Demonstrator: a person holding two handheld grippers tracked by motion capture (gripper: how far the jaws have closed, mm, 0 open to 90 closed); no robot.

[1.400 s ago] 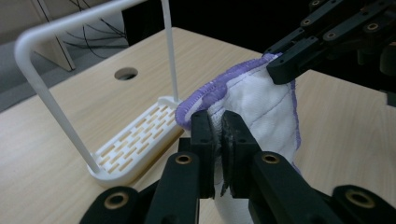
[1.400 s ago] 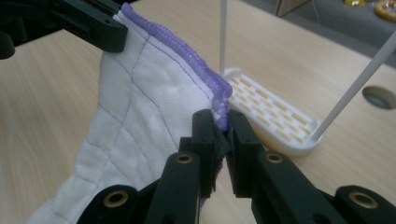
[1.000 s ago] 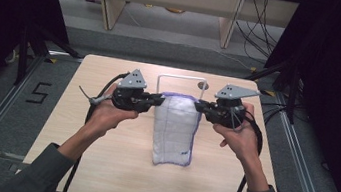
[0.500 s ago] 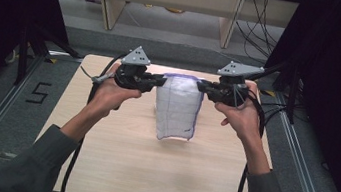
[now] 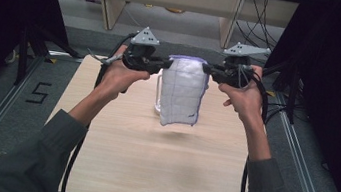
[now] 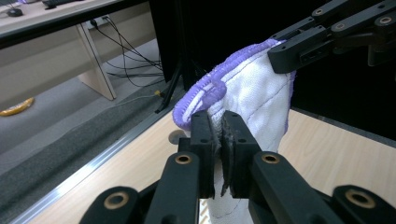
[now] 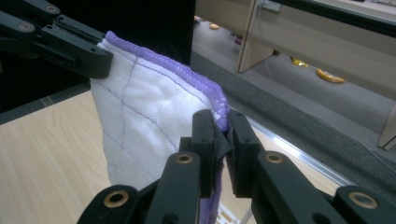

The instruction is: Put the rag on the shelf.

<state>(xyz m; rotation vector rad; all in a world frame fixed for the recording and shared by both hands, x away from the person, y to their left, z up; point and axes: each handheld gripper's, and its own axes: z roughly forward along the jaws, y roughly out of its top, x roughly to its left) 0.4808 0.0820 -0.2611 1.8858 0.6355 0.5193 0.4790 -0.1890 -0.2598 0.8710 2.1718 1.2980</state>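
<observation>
A person holds a white quilted cloth with a purple-bound upper edge in the air above a pale wooden desk, one top corner pinched in each claw. In the high view the left claw is clamped on the cloth's left corner and the right claw on its right corner, so the purple hem runs between them and the rest of the cloth hangs straight down, its lower edge clear of the desk. The left gripper view shows that claw's two black jaws closed tight on the cloth just below the hem, with the other claw gripping the far corner. The right gripper view shows the same from the opposite side: jaws pressed together on the hem of the cloth. A thin white frame stands on the desk just behind the cloth.
</observation>
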